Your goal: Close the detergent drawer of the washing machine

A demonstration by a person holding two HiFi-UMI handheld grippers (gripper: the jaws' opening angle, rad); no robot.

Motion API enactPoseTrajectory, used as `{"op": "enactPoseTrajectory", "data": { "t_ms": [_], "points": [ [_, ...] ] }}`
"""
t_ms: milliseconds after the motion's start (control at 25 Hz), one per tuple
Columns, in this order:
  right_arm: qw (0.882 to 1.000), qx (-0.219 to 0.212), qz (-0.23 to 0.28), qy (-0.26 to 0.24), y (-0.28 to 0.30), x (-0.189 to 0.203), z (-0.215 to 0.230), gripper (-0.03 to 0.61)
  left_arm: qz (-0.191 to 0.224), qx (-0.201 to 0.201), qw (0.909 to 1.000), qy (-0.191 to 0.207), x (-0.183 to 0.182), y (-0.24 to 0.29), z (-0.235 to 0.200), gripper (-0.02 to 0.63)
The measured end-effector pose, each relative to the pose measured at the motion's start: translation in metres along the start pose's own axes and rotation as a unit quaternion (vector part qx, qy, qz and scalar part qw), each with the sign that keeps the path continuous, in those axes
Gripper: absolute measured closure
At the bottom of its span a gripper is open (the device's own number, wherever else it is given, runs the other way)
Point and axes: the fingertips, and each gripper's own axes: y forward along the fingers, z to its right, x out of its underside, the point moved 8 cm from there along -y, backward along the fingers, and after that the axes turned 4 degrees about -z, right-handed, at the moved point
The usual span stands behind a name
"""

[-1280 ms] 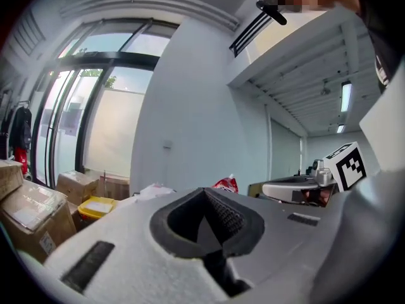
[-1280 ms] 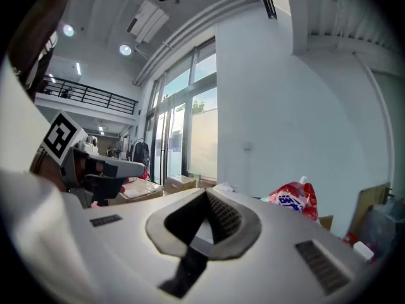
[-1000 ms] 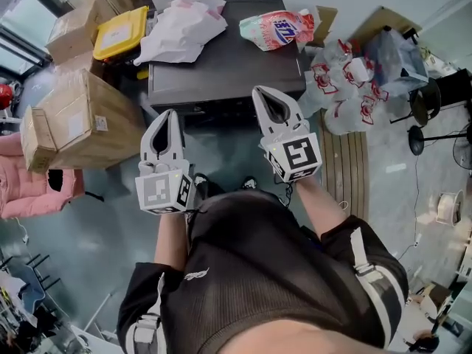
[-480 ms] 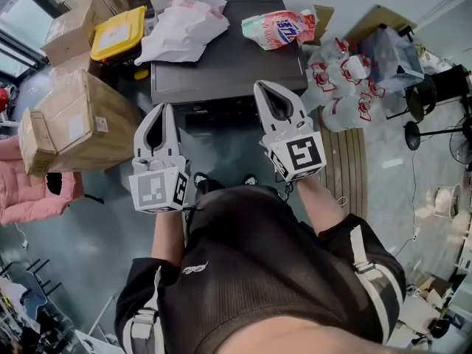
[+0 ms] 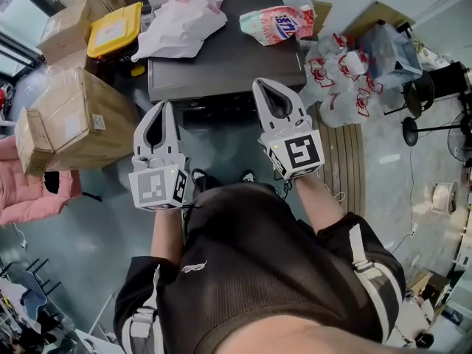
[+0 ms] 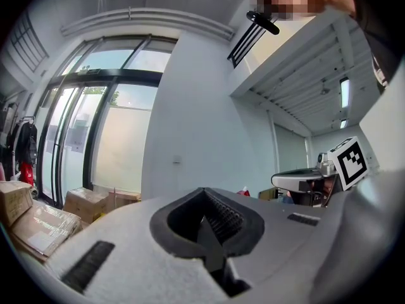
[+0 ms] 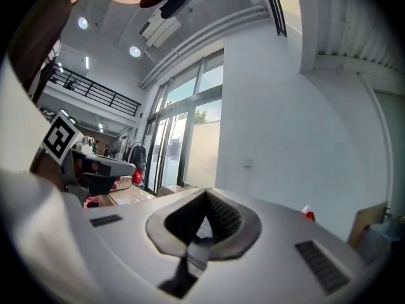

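Note:
The washing machine (image 5: pixel 221 61) is seen from above as a dark grey top, with its front edge just ahead of both grippers. Its front face is a dark strip, and I cannot make out the detergent drawer there. My left gripper (image 5: pixel 161 110) is shut and empty, its tips short of the machine's front left corner. My right gripper (image 5: pixel 267 88) is shut and empty too, with its tips over the front right edge. In the left gripper view the jaws (image 6: pixel 204 194) meet with nothing between them. The right gripper view shows the same (image 7: pixel 205 195).
A white plastic bag (image 5: pixel 181 24) and a detergent packet (image 5: pixel 276 22) lie on the machine's top. Cardboard boxes (image 5: pixel 70 120) and a yellow box (image 5: pixel 114 29) stand at the left. Several printed plastic bags (image 5: pixel 346 80) are piled at the right.

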Motion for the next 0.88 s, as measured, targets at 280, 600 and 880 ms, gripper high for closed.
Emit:
{"op": "enactPoseTrajectory", "data": {
  "t_ms": [280, 600, 880],
  "points": [
    [1.0, -0.001, -0.003, 0.0, -0.002, 0.002, 0.001, 0.574, -0.002, 0.005, 1.0, -0.003, 0.003, 0.003, 0.006, 0.607],
    [1.0, 0.003, -0.005, -0.006, -0.006, 0.004, 0.006, 0.574, -0.004, 0.012, 0.9999, -0.003, 0.005, 0.008, 0.014, 0.607],
    [1.0, 0.007, -0.008, -0.013, -0.008, 0.006, 0.011, 0.574, -0.009, 0.021, 0.9997, 0.0, 0.006, 0.014, 0.019, 0.607]
  ]
}}
